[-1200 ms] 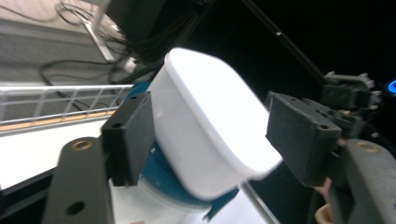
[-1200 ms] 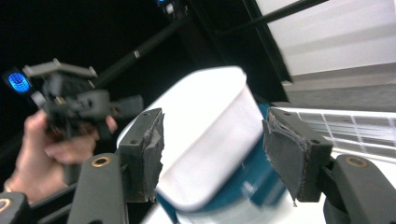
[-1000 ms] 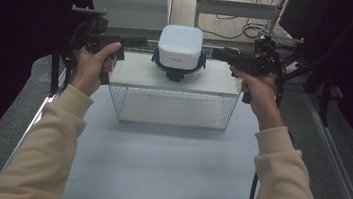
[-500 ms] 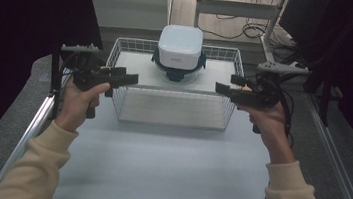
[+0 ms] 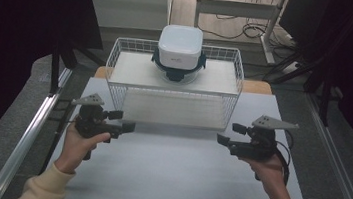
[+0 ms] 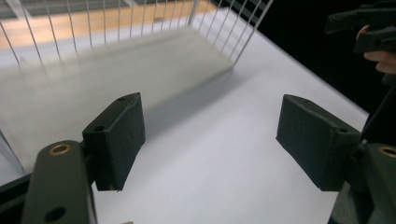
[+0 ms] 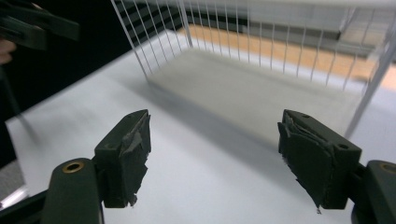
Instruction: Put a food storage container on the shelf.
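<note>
Both hands are down low over the bench (image 5: 165, 179) here, one gripper each. The left gripper (image 5: 128, 126) has its jaws spread wide with nothing between them, just bare white bench surface showing through the gap in the left gripper view (image 6: 210, 140). The log-free read from the frames: its jaws have just been opening a touch further, and no thing sits between them. Same story on the right gripper (image 5: 221, 139): jaws wide apart, empty, having just been opening too, with plain bench between the pads in the right gripper view (image 7: 212, 154). The pads on that one look pretty chewed up, rubber torn at the edges.

The white wire basket (image 5: 119, 55) sits ahead of both sets of jaws, beyond their tips and not touching them; the two grippers point inward toward each other in front of its near wall. In the basket, at the far side from the jaws, sits a white-lidded container (image 5: 180, 44) on a dark base, well apart from both grippers.
</note>
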A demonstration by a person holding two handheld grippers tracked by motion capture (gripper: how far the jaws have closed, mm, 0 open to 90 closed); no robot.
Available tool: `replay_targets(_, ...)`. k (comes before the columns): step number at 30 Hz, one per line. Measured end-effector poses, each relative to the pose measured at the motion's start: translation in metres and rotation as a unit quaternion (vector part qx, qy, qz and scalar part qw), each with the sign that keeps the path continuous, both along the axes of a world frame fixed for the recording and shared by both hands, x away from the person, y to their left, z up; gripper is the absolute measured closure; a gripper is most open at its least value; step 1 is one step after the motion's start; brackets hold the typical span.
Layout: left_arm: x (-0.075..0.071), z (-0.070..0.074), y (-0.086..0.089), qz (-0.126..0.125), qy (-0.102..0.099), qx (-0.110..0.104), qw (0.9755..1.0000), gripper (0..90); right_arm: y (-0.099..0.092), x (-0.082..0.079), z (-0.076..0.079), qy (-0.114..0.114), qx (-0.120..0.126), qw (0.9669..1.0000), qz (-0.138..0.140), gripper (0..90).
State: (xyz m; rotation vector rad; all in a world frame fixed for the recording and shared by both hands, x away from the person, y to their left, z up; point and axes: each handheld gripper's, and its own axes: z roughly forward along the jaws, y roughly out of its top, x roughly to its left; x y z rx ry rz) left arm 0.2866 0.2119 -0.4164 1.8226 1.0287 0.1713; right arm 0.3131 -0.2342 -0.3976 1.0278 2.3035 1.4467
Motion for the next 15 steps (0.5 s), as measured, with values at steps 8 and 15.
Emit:
replay_targets(8,-0.01,-0.038,-0.005,0.0,0.018,0.023,0.9996,22.4,0.006,-0.006,-0.042,0.034,-0.038,0.9987,-0.007,25.0)
replay_targets(15,-0.009,-0.044,-0.002,0.014,0.019,0.028,0.9993,21.6,0.014,-0.006,-0.05,0.025,-0.051,0.9984,-0.007,24.8)
